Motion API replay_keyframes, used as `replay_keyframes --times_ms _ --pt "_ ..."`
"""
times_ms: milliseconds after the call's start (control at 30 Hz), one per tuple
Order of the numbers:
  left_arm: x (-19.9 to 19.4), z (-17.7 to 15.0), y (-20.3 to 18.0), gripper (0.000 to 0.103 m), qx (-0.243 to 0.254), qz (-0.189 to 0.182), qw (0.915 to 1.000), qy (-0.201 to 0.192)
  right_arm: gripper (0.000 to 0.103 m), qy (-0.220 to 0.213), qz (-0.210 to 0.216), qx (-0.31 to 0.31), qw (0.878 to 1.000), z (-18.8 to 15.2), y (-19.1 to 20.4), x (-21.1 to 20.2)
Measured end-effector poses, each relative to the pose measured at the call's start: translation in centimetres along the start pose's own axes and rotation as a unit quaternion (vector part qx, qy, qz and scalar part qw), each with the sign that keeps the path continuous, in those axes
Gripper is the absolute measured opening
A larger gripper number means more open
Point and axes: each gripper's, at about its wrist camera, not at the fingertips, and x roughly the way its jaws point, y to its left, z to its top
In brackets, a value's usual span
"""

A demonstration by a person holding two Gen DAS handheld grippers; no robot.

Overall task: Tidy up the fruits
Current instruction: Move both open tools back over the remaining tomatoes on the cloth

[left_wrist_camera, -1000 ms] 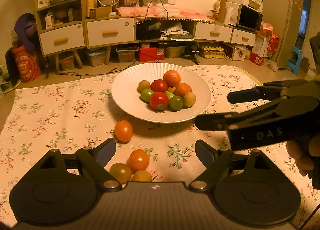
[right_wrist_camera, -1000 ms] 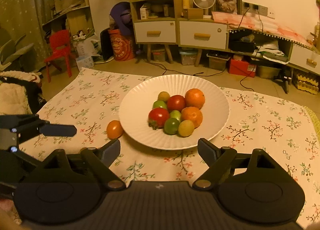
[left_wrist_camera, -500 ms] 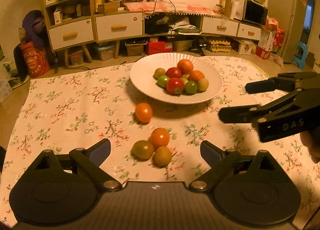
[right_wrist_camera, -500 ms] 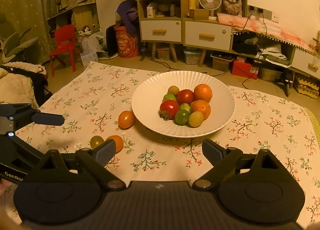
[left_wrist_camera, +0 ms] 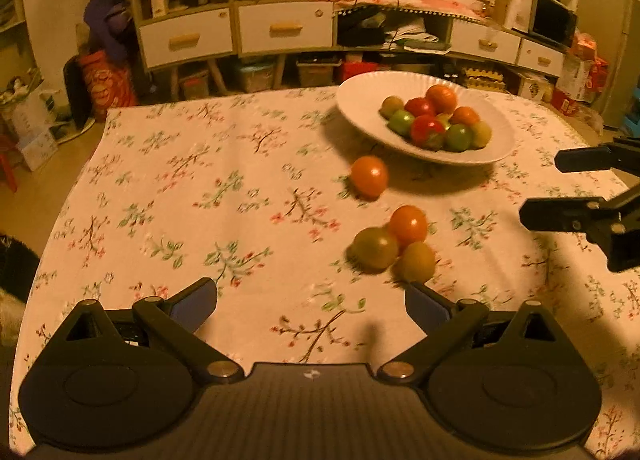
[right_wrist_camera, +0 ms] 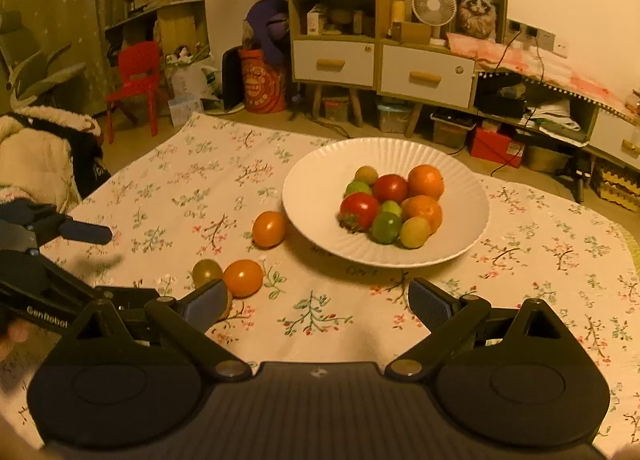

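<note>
My left gripper (left_wrist_camera: 311, 302) fingers (left_wrist_camera: 195, 302) are spread wide, holding nothing, above the floral tablecloth (left_wrist_camera: 180, 196). My right gripper (right_wrist_camera: 314, 300) is likewise released and empty; its left finger (right_wrist_camera: 206, 302) partly hides a small fruit. White plate (right_wrist_camera: 320, 176): piled red, orange and green fruits. Just beside its rim, on the cloth: one orange fruit (left_wrist_camera: 369, 176). Nearer: a touching cluster of orange fruit (left_wrist_camera: 408, 223), dark green fruit (left_wrist_camera: 374, 248) and yellowish fruit (left_wrist_camera: 418, 262).
</note>
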Motion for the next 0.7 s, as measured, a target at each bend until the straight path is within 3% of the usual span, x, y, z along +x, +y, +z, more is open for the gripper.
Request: replay_keyframes --times_ms 367,700 --pt "1.1 -1.3 0.1 0.097 0.011 -0.006 0.9999 -0.002 0.097 0.016 0.004 -0.023 1.000 -1.5 0.9 1.1" --pt "2.9 -1.1 -1.1 0.097 0.029 -0.009 0.9994 -0.015 0.097 0.032 0.007 -0.005 0.999 -1.7 0.3 2.9"
